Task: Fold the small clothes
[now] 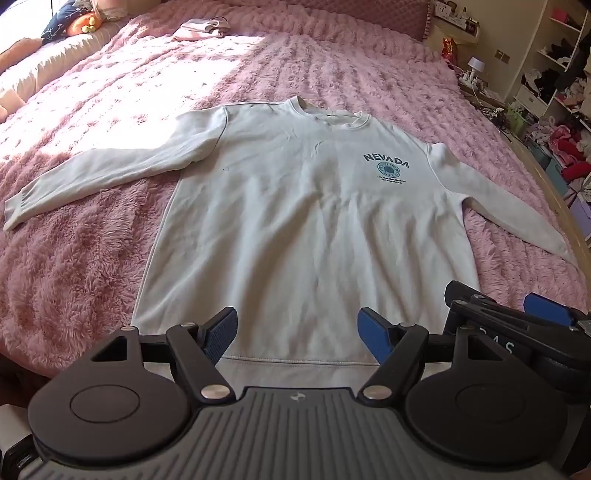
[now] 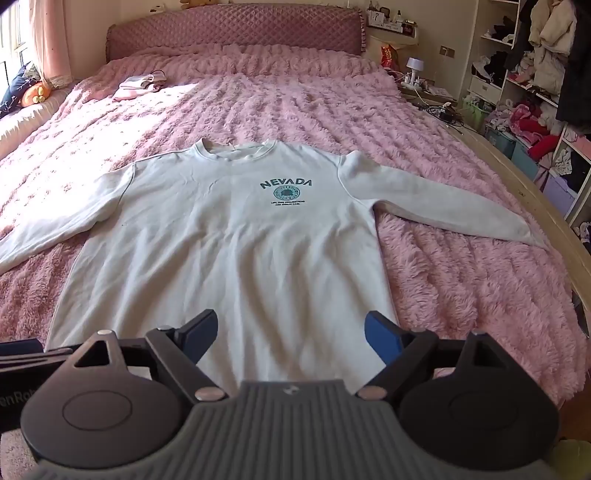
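1 sweatshirt [image 2: 229, 251] sleeve cut off at left — small print unreadable.

There is one white sweatshirt [image 2: 229, 236] in the middle of the frame, with two long sleeves spread out to the sides. There is one bed [image 2: 461, 295] with one pink fluffy blanket [image 2: 295, 110] and one pink headboard [image 2: 232, 29]. In the upper left lies one small folded pile of cloth [image 2: 138, 84], one dark pillow [image 2: 14, 94] and one orange toy [image 2: 35, 95]. There are two grippers, the left gripper [image 1: 296, 332] and the right gripper [image 2: 290, 338], each with two blue fingers [image 2: 382, 338]. In the upper right stands one small white lamp [image 2: 414, 66]. The clothes on the shelves at the right edge are too many and too mixed to count.
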`<action>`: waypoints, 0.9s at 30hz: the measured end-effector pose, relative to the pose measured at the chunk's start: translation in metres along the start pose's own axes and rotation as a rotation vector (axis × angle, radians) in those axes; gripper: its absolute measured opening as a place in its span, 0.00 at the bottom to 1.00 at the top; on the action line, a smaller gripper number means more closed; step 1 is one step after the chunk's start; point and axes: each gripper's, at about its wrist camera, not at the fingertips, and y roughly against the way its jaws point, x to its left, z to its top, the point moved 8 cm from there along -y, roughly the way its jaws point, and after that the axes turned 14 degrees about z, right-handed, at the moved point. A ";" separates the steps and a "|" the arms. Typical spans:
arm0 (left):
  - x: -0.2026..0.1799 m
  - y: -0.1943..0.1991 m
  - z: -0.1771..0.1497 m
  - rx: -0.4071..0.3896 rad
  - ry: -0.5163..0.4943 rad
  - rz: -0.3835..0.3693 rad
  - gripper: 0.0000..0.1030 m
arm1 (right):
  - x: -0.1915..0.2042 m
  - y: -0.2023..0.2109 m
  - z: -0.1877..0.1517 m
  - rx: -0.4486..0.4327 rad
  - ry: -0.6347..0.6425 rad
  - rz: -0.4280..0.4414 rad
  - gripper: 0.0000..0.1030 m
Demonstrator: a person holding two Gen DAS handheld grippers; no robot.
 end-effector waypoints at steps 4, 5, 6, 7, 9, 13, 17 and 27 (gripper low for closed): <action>0.000 0.000 -0.002 0.004 0.001 0.002 0.84 | -0.001 0.001 -0.001 -0.007 0.003 -0.001 0.80; 0.000 0.000 -0.002 0.006 0.001 0.002 0.84 | -0.001 0.001 -0.001 -0.009 0.003 -0.001 0.80; 0.000 0.000 -0.002 0.007 0.001 0.003 0.84 | -0.001 0.000 -0.001 -0.008 0.003 -0.002 0.80; 0.000 0.000 -0.002 0.008 0.001 0.003 0.84 | -0.001 0.002 -0.002 -0.008 0.003 0.000 0.80; 0.000 0.000 -0.002 0.007 0.001 0.003 0.84 | -0.001 0.000 -0.003 -0.006 0.001 0.001 0.80; 0.000 0.000 -0.002 0.007 0.002 0.002 0.84 | -0.001 -0.002 -0.006 -0.002 0.001 0.001 0.80; 0.000 0.000 -0.003 0.010 0.001 -0.002 0.84 | -0.003 0.000 -0.005 -0.002 -0.003 0.003 0.80; 0.000 -0.004 -0.002 0.023 -0.005 0.001 0.84 | -0.003 -0.006 -0.005 0.051 -0.016 0.000 0.80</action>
